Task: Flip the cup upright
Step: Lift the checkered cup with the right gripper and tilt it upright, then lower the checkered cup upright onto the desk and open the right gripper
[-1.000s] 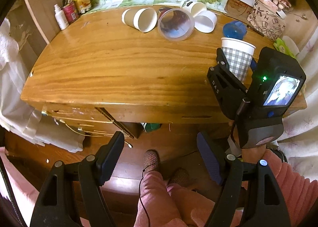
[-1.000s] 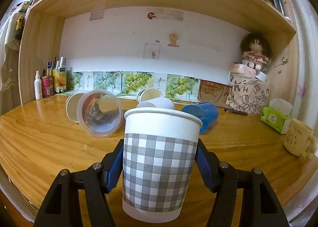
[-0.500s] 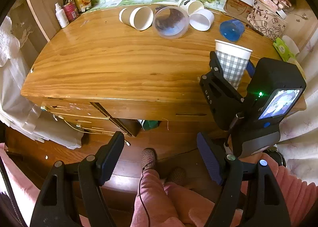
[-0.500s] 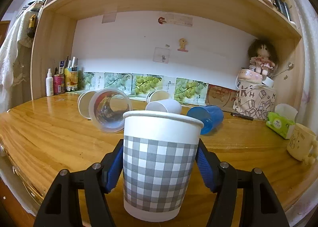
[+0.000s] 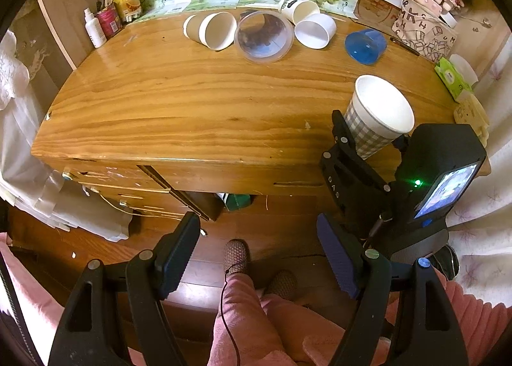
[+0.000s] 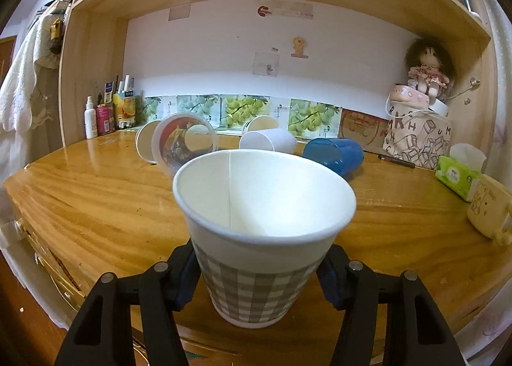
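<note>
My right gripper (image 6: 259,279) is shut on a grey-checked white paper cup (image 6: 256,282), holding it mouth-up and tilted toward the camera over the desk's front edge. The same cup (image 5: 371,129) and the right gripper (image 5: 368,138) show at the right in the left wrist view. My left gripper (image 5: 256,254) is open and empty, held off the desk above the floor. Several other cups lie on their sides at the back: a clear plastic one (image 6: 185,145), white ones (image 6: 268,142), a blue one (image 6: 332,154).
The wooden desk (image 5: 192,103) has drawers below its front left. Bottles (image 5: 96,26) stand at the back left. A patterned bag (image 6: 416,138), a tissue pack (image 6: 457,177) and a cream mug (image 6: 489,212) sit at the right. A shelf hangs overhead.
The right gripper has risen and pulled back toward the desk's front edge, tipping the checked cup so its inside now shows. The left gripper rose slightly and stays open.
</note>
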`<state>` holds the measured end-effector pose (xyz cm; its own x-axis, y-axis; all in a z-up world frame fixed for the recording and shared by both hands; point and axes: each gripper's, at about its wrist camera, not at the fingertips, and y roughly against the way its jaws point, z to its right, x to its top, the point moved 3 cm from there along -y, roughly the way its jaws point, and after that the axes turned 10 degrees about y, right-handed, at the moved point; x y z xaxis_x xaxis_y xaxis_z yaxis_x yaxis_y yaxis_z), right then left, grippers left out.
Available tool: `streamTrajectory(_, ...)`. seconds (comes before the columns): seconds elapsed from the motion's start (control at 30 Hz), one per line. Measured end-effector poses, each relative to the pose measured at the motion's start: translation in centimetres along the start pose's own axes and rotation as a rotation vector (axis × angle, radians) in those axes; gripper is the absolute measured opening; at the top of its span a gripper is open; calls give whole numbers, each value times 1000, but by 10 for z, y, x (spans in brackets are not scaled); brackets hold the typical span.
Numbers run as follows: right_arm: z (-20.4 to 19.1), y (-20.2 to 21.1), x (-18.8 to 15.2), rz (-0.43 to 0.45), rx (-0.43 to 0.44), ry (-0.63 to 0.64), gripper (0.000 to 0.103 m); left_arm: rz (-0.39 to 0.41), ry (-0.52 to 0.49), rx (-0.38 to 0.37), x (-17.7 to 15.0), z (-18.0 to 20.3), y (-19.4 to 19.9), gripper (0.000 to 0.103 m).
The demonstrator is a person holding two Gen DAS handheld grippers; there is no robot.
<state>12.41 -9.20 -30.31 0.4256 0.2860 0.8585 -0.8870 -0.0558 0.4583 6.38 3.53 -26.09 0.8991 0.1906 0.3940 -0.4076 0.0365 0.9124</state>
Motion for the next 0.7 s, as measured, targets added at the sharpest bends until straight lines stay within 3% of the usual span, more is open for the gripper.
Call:
streamTrajectory(0.37,-3,-15,13,28,13,35,62,5,5,6,-2,2,1,79)
streamTrajectory(0.7,1,-33,15,-4,31,33,62,18,42,19,-1,-2,7,79)
